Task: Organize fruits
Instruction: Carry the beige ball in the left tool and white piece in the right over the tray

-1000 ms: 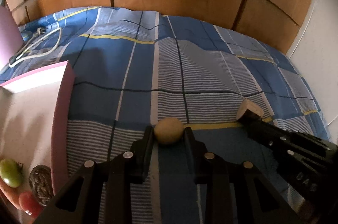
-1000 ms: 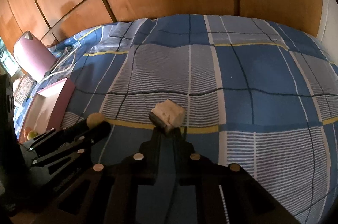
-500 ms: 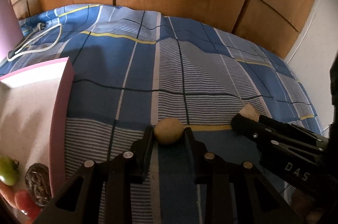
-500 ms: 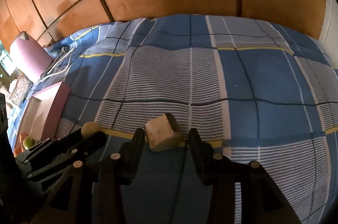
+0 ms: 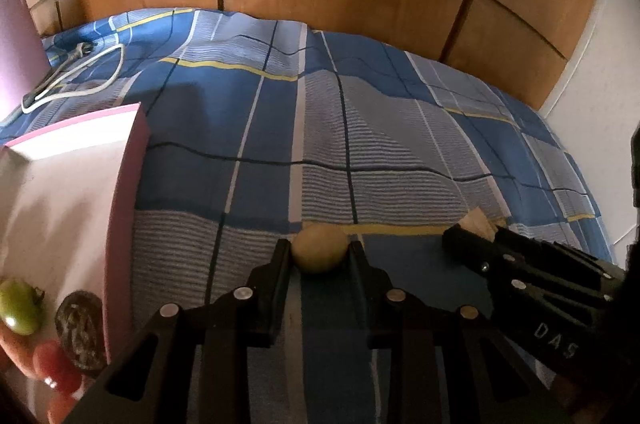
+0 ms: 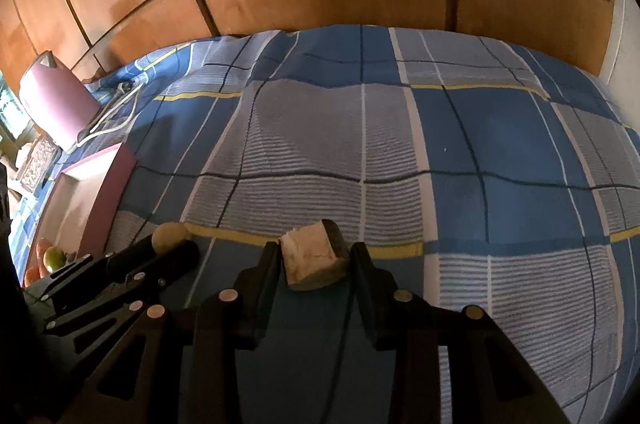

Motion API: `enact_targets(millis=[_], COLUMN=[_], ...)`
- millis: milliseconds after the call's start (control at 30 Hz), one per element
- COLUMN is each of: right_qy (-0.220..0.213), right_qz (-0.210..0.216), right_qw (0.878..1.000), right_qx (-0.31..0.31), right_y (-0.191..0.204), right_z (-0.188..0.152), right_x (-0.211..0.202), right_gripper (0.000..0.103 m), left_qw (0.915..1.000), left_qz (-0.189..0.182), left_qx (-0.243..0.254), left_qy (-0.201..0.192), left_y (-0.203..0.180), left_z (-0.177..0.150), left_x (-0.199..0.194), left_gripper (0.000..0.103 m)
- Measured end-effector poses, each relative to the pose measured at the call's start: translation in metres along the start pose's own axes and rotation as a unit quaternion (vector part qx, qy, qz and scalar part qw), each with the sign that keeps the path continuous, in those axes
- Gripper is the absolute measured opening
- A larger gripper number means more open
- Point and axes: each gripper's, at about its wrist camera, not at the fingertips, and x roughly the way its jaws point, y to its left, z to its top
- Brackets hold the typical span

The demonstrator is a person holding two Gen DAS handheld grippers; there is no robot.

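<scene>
A bed [image 6: 500, 144] under a blue plaid sheet filled both views, with a pink tray [image 5: 124, 192] at its left edge carrying a green fruit [image 5: 18, 306] and red ones. Above the sheet, the left hand-held gripper [image 5: 319, 256] was clenched on a round tan fruit [image 5: 319, 253]. The right hand-held gripper [image 6: 314, 256] beside it had just been closing, its fingers against a pale, dark-rinded chunk [image 6: 310, 256].
</scene>
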Motion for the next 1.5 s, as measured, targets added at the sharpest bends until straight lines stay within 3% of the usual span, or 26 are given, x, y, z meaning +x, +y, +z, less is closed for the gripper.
enact_targets(millis=[433, 1033, 1267, 1500], right_qy=[0.009, 0.022, 0.028, 0.020], right_qz=[-0.002, 0.002, 0.020, 0.060], right_qw=[1.000, 1.000, 0.999, 0.997], right_qx=[0.004, 0.000, -0.009, -0.039], right_y=[0.007, 0.026, 0.043, 0.078], right_z=[-0.021, -0.045, -0.049, -0.042], right_x=[-0.015, -0.030, -0.033, -0.041], right_gripper=[0.036, 0.036, 0.036, 0.036], left_qw=[1.0000, 0.9989, 0.9979, 0.9941], left_qz=[0.001, -0.018, -0.013, 0.020], left_qx=[0.004, -0.001, -0.018, -0.065], left_qy=[-0.002, -0.044, -0.061, -0.084], left_y=[0.001, 0.006, 0.031, 0.091], left_z=[-0.019, -0.028, -0.031, -0.037], left_x=[-0.026, -0.094, -0.122, -0.153], left_gripper=[0.028, 0.028, 0.028, 0.028])
